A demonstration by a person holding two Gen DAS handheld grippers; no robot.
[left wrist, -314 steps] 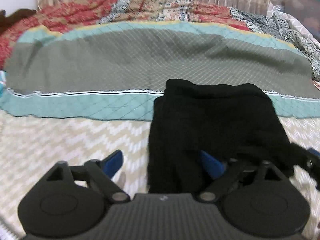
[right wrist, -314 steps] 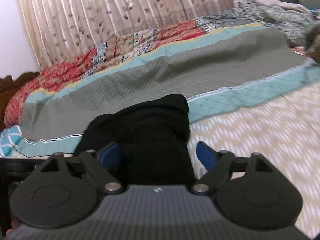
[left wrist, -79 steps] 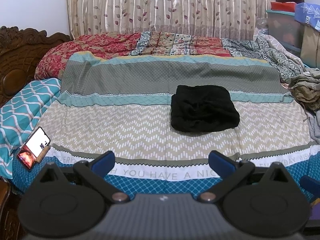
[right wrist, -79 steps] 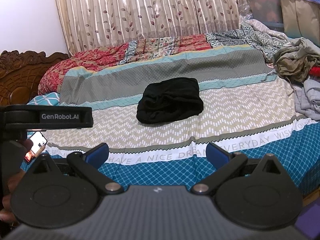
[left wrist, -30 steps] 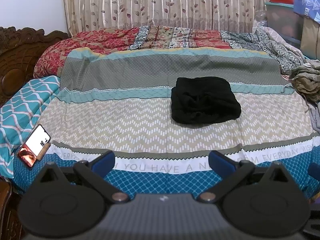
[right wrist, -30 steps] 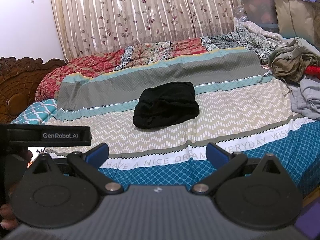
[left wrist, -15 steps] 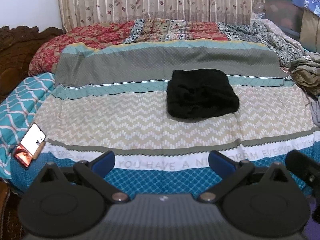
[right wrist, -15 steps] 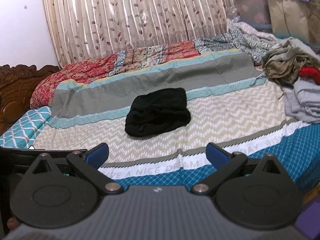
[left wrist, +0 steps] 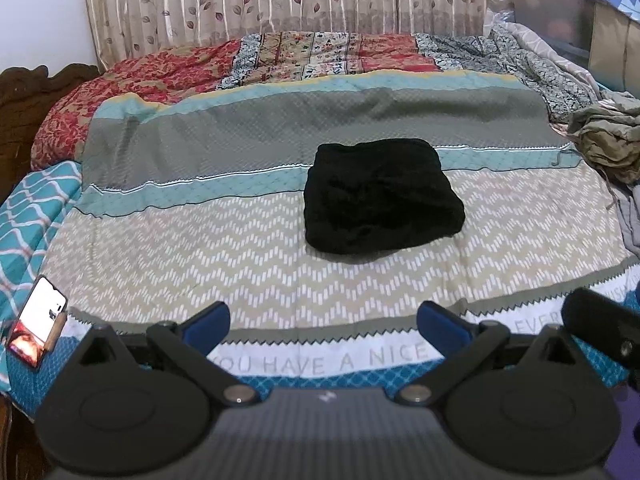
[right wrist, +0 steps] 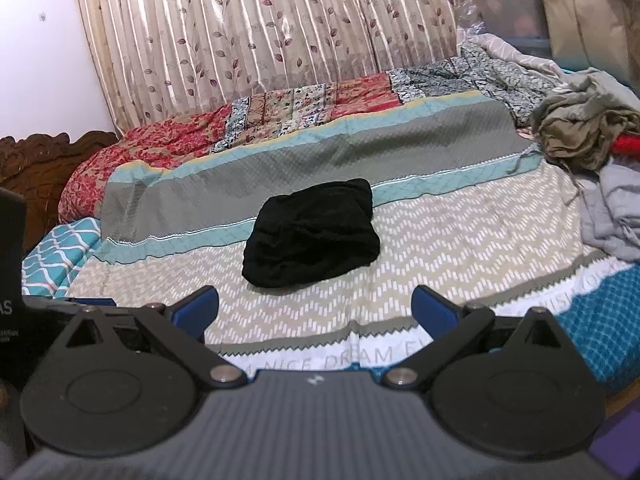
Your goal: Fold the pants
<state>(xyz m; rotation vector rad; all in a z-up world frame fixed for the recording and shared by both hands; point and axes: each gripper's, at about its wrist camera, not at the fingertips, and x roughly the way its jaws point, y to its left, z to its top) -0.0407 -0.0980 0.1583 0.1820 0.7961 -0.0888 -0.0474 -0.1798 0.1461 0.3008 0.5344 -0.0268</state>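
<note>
Left gripper (left wrist: 323, 327) and right gripper (right wrist: 312, 306) both spread wide, folded black pants (left wrist: 378, 196) apart on bed (left wrist: 200, 248), folds indistinct.

bed and what lies on it

the bed (left wrist: 248, 256) wears a striped cover: teal check at the near edge, a white band with lettering, beige zigzag, teal, then grey. folded black pants (left wrist: 380, 196) lie mid-bed across the beige and teal stripes. a red and floral quilt (left wrist: 280, 56) is bunched along the far side by the curtain. a heap of olive and grey clothes (right wrist: 592, 152) sits at the right edge. a lit phone (left wrist: 36, 332) leans at the near left corner.
</note>
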